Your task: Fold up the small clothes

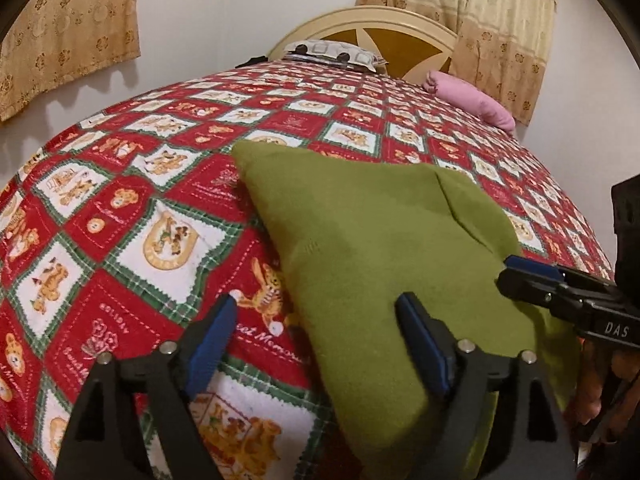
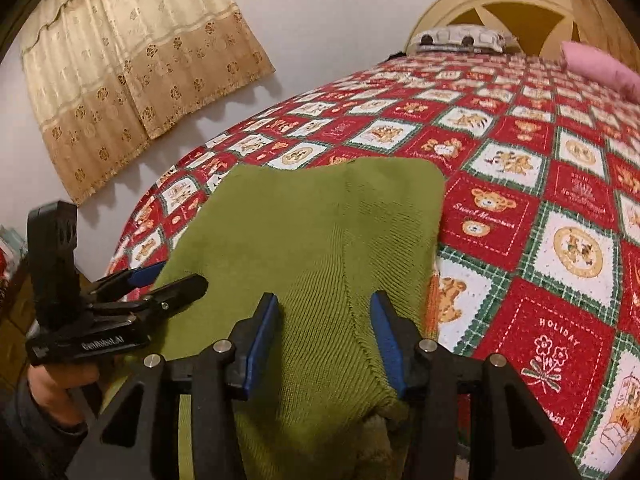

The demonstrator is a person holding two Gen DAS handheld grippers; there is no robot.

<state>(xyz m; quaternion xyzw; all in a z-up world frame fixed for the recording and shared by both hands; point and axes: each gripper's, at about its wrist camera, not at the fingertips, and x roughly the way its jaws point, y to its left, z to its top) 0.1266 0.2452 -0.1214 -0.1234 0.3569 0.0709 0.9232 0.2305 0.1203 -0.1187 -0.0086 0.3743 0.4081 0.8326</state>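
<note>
A green knit garment (image 1: pixel 368 240) lies folded on the bed near its front edge; it also shows in the right wrist view (image 2: pixel 304 232). My left gripper (image 1: pixel 320 312) is open, its right finger over the garment's left side and its left finger over the bedspread. My right gripper (image 2: pixel 324 312) is open with its jaws astride the garment's near right part, above a seam. The right gripper also shows in the left wrist view (image 1: pixel 520 276) at the garment's right edge. The left gripper shows in the right wrist view (image 2: pixel 172 280) at the garment's left edge.
The bed has a red, white and green checked bedspread (image 1: pixel 132 216) with bear pictures. A patterned pillow (image 1: pixel 332 54) and a pink pillow (image 1: pixel 472 96) lie at the headboard (image 1: pixel 400 36). Beige curtains (image 2: pixel 132 60) hang on the white wall.
</note>
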